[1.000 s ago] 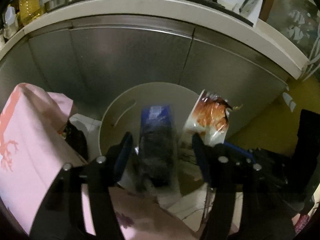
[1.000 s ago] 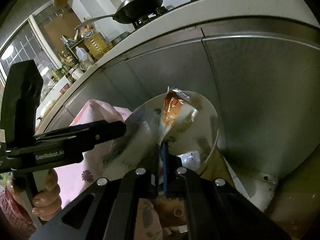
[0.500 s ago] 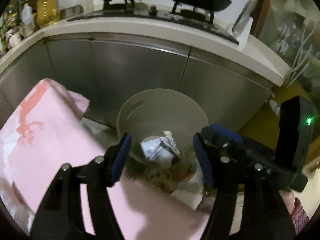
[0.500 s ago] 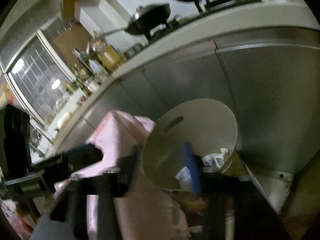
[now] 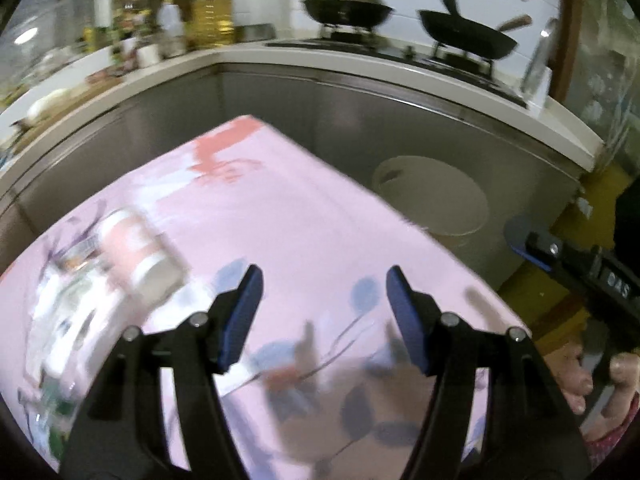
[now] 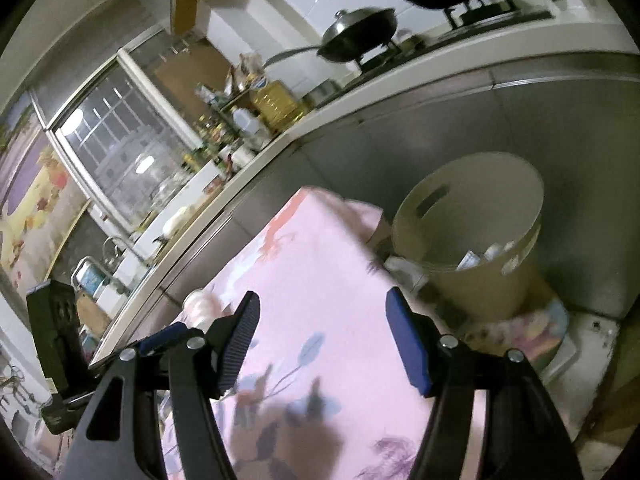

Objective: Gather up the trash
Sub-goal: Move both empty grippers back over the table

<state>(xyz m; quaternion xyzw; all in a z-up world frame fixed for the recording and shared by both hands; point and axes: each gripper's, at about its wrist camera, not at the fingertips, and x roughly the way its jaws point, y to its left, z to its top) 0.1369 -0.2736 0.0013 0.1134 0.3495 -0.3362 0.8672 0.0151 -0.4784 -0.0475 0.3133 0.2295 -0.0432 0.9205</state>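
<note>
- Two grippers, both empty: the left gripper [image 5: 322,312] stands with its jaws apart over the pink cloth [image 5: 288,216], nothing between the pads.
- Right gripper [image 6: 322,336] has just been opening; its jaws are now wide, with only cloth showing in the gap.
- Nearest trash: a pink-and-white cup [image 5: 138,252] lying tilted on the cloth, left of the left gripper, among blurred clear wrappers or packaging [image 5: 60,320] (too smeared to tell what each piece is).
- In the right wrist view, a pale rounded shape [image 6: 202,304] beyond the left finger is probably that same cup.
- Step in hand, as I judge it: swing back over the table for the next piece, the cup being the obvious pick.
- To do it well: slow the left gripper, line the jaws across the cup's body rather than along it, come in low so the pads close on the wall and not on the cloth, and squeeze lightly since a thin cup can crush or squirt out.
- Farther off: the bin [image 6: 480,232] stands on the floor past the cloth's far corner, against the steel cabinet fronts [image 5: 400,128], with some white trash [image 6: 486,254] already inside.
- Beyond that: the counter with two pans [image 5: 348,6] on the stove.
</note>
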